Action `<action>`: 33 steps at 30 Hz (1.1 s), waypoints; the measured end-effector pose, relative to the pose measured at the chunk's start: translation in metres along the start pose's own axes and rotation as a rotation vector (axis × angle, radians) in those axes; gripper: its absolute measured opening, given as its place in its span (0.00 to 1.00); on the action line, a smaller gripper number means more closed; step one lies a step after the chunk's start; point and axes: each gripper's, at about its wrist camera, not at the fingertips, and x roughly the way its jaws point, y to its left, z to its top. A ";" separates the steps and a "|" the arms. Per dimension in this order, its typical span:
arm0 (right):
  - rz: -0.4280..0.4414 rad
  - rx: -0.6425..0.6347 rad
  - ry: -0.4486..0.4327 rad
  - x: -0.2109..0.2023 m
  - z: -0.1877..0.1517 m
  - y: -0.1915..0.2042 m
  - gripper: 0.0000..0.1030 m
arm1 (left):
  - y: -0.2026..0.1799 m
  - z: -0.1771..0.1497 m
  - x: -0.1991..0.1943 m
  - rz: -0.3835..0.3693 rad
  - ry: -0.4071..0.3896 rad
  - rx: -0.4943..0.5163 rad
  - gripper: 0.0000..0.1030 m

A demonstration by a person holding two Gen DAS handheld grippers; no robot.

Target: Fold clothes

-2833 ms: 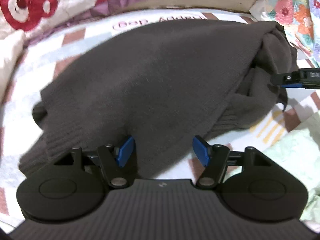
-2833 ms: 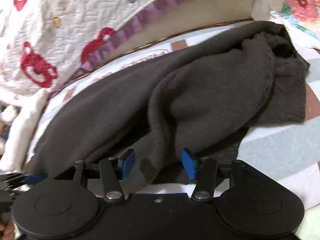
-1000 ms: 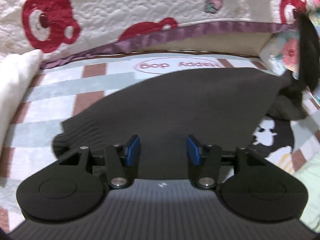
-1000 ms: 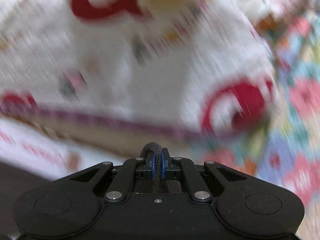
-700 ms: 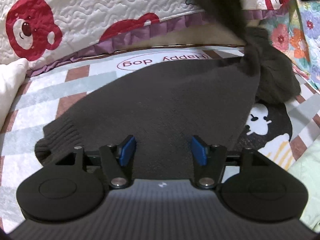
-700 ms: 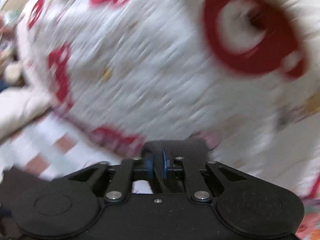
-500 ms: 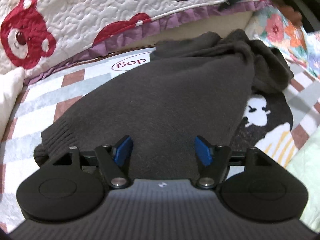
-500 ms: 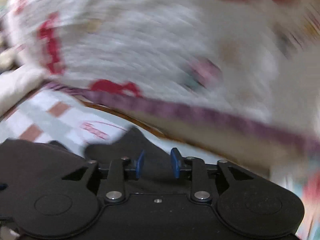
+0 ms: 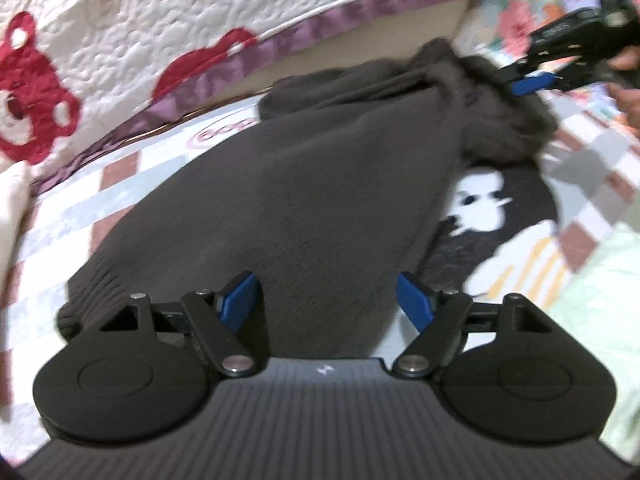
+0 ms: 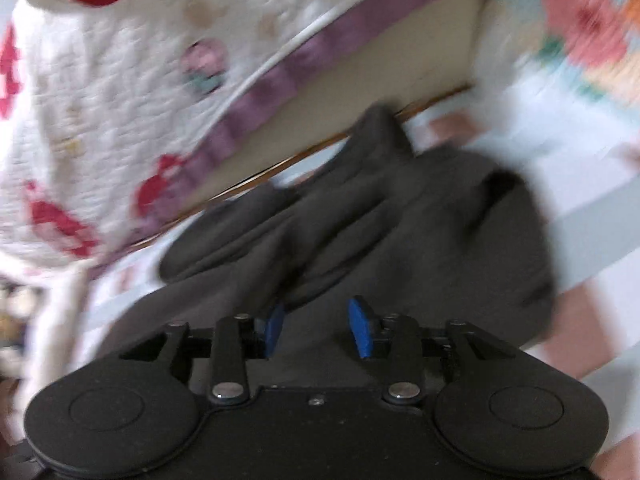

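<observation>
A: What does the left wrist view show?

B: The left claw (image 9: 326, 300) is spread wide, pinching nothing, low over the near hem of a dark brown sweater (image 9: 304, 200). The sweater lies on a checked bed cover (image 9: 60, 224), wide at the near left and narrowing to a bunched heap at the far right. A cartoon print (image 9: 484, 204) on the cover shows just right of it. At the far right the right claw (image 9: 532, 82) reaches in over that heap, with part of a hand (image 9: 628, 80) behind it. A white bear quilt (image 9: 120, 40) stands along the far side.

A: And the right wrist view?

B: It is blurred. The right claw (image 10: 316, 330) stands apart, blue pads empty, just above the sweater's (image 10: 420, 240) rumpled folds. The quilt (image 10: 120, 100) rises at the far left; a floral fabric (image 10: 580, 20) sits at the far right.
</observation>
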 end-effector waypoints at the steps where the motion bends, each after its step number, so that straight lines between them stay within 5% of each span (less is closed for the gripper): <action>1: 0.023 0.000 0.005 0.003 -0.002 0.005 0.44 | 0.002 0.001 0.000 -0.006 -0.009 -0.024 0.74; 10: 0.154 -0.037 0.009 0.019 -0.003 0.056 0.45 | 0.012 -0.006 -0.003 -0.005 -0.050 -0.022 0.71; 11: 0.169 -0.041 0.009 0.021 -0.004 0.061 0.40 | 0.011 -0.006 -0.004 -0.006 -0.057 -0.014 0.71; 12: 0.183 -0.045 0.010 0.023 -0.004 0.067 0.14 | 0.010 -0.006 -0.005 -0.006 -0.064 -0.006 0.71; 20: 0.287 -0.071 -0.026 0.025 0.015 0.106 0.13 | 0.001 -0.006 -0.015 -0.010 -0.120 0.059 0.78; 26: 0.332 -0.113 -0.069 0.018 0.042 0.118 0.12 | 0.003 0.004 0.001 0.142 -0.126 0.065 0.83; 28: 0.350 -0.134 -0.078 0.015 0.049 0.122 0.12 | 0.016 0.014 0.002 0.179 -0.141 0.041 0.64; 30: 0.357 -0.161 -0.086 0.015 0.056 0.128 0.12 | 0.033 0.031 0.005 0.189 -0.147 0.024 0.27; 33: 0.307 -0.242 -0.087 0.022 0.070 0.138 0.12 | 0.063 0.072 0.010 0.223 -0.177 0.002 0.16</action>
